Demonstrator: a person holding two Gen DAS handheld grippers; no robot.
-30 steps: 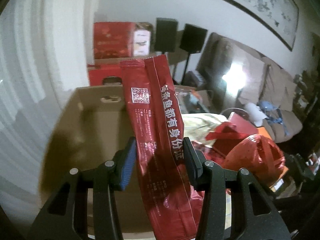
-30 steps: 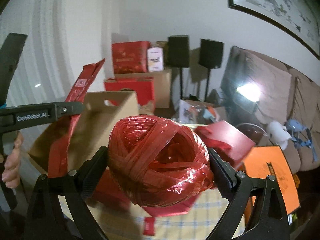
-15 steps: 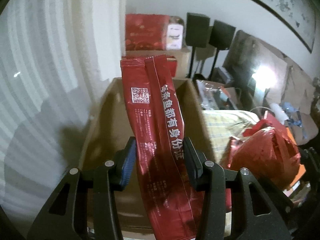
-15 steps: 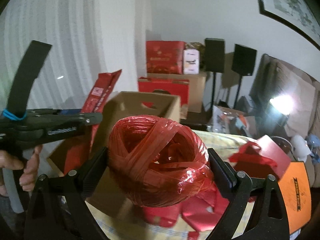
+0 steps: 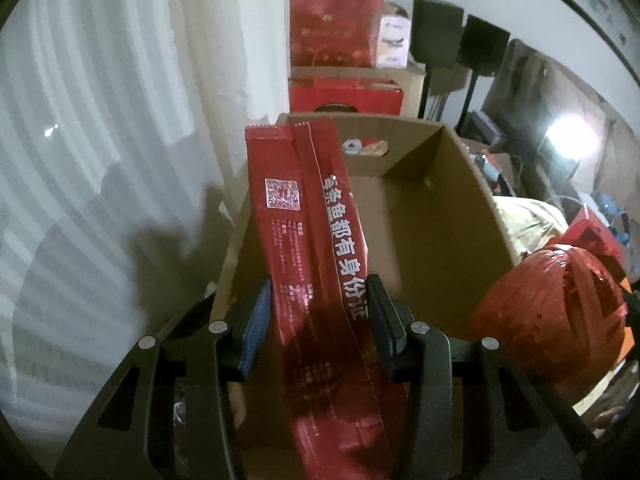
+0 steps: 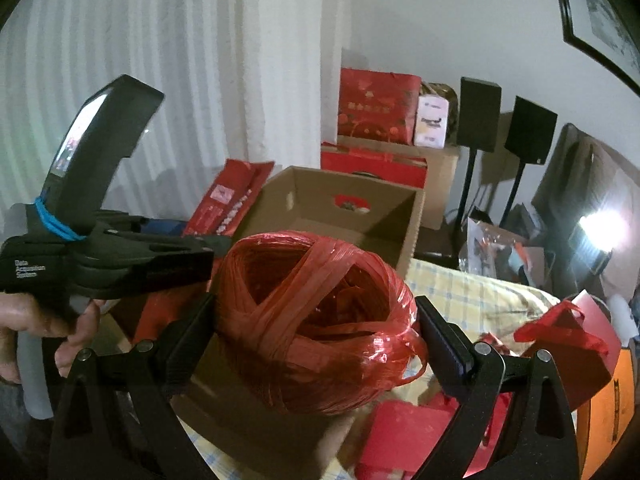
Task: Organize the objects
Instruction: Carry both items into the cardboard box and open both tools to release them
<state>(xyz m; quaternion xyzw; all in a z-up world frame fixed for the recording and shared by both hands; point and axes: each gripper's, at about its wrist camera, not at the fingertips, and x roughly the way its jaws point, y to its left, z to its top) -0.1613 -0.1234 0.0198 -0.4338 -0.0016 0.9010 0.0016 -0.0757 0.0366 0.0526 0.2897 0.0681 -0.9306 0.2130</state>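
My left gripper (image 5: pixel 318 320) is shut on a long red foil packet (image 5: pixel 308 240) with a QR code and white lettering, held upright over the near end of an open brown cardboard box (image 5: pixel 472 208). My right gripper (image 6: pixel 314 334) is shut on a ball of red plastic twine (image 6: pixel 316 332), held just right of the box (image 6: pixel 404 236). The twine ball also shows at the right of the left wrist view (image 5: pixel 548 320). The left gripper and packet (image 6: pixel 228 204) show at the left of the right wrist view.
White curtains (image 5: pixel 100 140) hang left of the box. Red gift boxes (image 6: pixel 376 108) and cardboard cartons are stacked behind it, with two black speakers (image 6: pixel 480 114) on stands. A yellow checked cloth (image 6: pixel 472 292), red bags (image 6: pixel 576 336) and an orange box (image 6: pixel 608 408) lie to the right.
Both grippers have moved left and forward toward the cardboard box; its open inside now fills the left wrist view. Both grips are unchanged.
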